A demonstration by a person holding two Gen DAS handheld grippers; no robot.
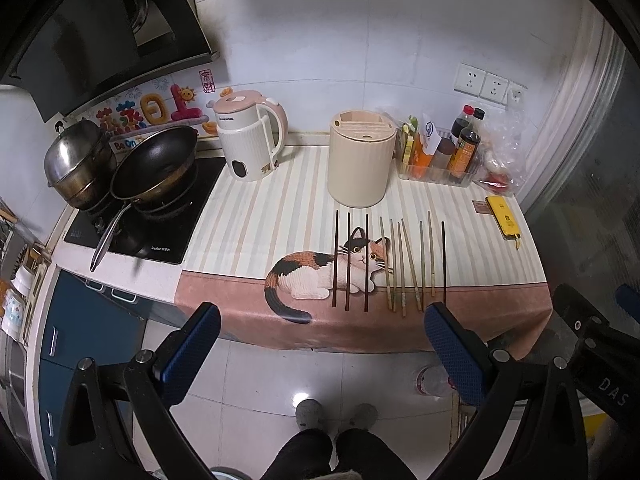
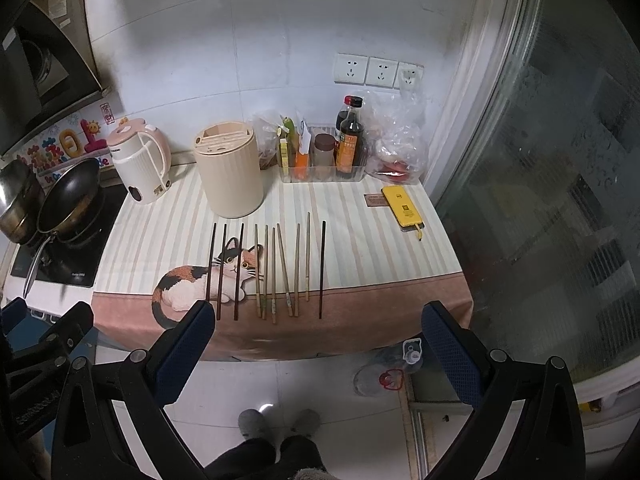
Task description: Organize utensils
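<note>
Nearest, the person's grey slippers (image 2: pixel 280 422) stand on the tiled floor. Above them the left gripper (image 1: pixel 322 342) and right gripper (image 2: pixel 318 340) hang before the bench's front edge, jaws spread wide and holding nothing. On the cat-print cloth (image 2: pixel 360 332) along that front edge lie 10 chopsticks in a row: 3 dark chopsticks (image 2: pixel 224 272) at the left, 6 pale chopsticks (image 2: pixel 282 272) in the middle, 1 dark chopstick (image 2: pixel 322 270) at the right. Behind them stands the beige utensil holder (image 2: pixel 230 174), with a kettle (image 2: pixel 140 164) left of it and a yellow phone (image 2: pixel 402 206) toward the right edge. At the back edge sits a tray of bottles (image 2: pixel 324 176).
</note>
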